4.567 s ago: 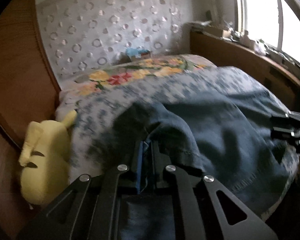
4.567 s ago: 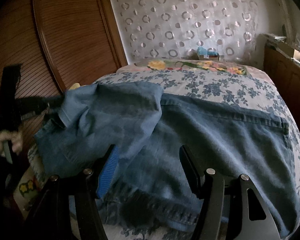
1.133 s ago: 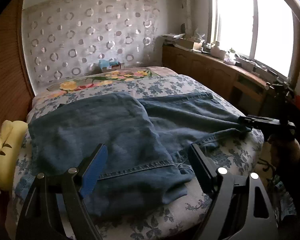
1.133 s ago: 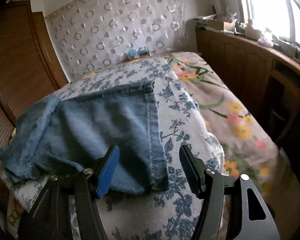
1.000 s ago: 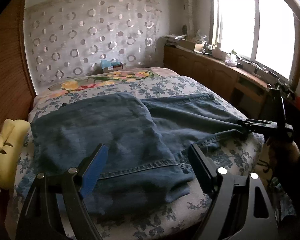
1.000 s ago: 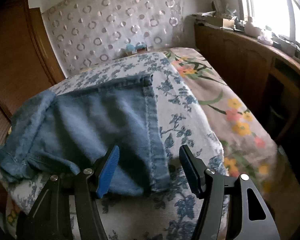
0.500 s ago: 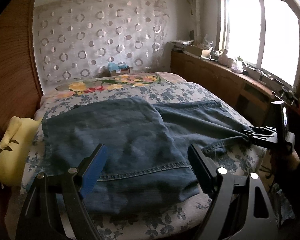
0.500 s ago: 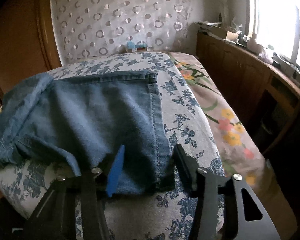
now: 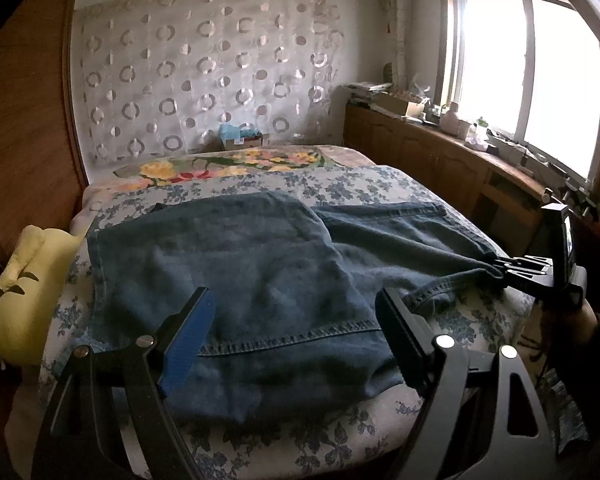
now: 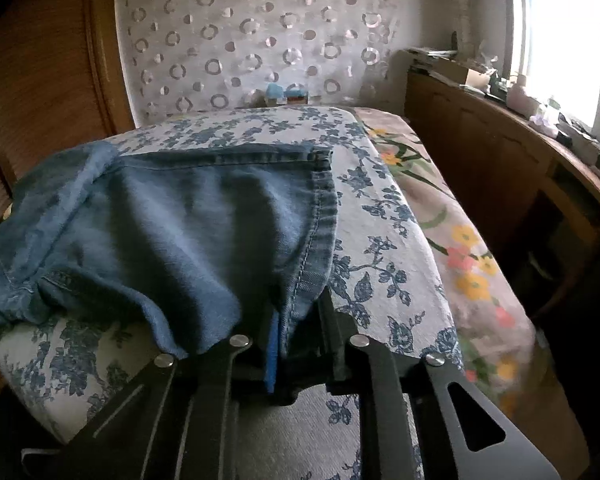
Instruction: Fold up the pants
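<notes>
While blue jeans (image 9: pixel 260 280) lie folded across the middle of a floral bedspread (image 9: pixel 380 188), a yellow plush toy (image 9: pixel 28 280) sits at the left edge of the left wrist frame. At lower centre there, the left gripper (image 9: pixel 296 320) hovers over the denim hem with its jaws spread wide. At far right, the right gripper (image 9: pixel 504 270) pinches a corner of the jeans; its own camera shows the fingers pressed together on denim at lower centre.

Both wrist views face the headboard wall across the bed (image 9: pixel 340 432), sharing the jeans (image 9: pixel 236 272); the right sits closer.
</notes>
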A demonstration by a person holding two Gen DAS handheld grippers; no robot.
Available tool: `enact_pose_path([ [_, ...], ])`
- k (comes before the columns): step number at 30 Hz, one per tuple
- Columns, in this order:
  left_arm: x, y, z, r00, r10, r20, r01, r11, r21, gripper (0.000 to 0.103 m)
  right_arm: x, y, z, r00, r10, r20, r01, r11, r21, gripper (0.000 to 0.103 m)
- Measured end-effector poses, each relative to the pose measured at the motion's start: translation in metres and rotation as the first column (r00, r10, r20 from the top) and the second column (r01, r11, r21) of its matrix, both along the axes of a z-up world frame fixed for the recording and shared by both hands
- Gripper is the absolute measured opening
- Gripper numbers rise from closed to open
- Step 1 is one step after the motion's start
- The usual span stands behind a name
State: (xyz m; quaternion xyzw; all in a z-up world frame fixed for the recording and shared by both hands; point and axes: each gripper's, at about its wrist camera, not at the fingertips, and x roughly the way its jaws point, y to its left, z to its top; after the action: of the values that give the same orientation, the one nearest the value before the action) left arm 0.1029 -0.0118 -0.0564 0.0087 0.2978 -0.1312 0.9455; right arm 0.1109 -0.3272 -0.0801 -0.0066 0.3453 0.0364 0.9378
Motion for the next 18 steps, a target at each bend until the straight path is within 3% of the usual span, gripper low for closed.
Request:
enact_pose_path([
  [4, -0.001, 0.001, 0.001, 1.000, 0.006, 0.006, -0.006, 1.000, 0.000, 0.083, 0.001, -0.006, 0.005, 1.000, 0.008, -0.004, -0.008, 0.998, 0.070, 0.010],
  [11, -0.010, 0.016, 0.010, 0.998, 0.037, 0.044, -0.036, 0.999, -0.018, 0.083, -0.008, 0.008, 0.061, 0.984, 0.086, 0.154, -0.109, 0.983, 0.149, 0.010],
  [18, -0.023, 0.041, 0.031, 0.993, 0.082, 0.090, -0.079, 0.996, -0.033, 0.083, -0.012, 0.082, 0.134, 0.912, 0.286, 0.294, -0.324, 0.942, 0.090, 0.010],
])
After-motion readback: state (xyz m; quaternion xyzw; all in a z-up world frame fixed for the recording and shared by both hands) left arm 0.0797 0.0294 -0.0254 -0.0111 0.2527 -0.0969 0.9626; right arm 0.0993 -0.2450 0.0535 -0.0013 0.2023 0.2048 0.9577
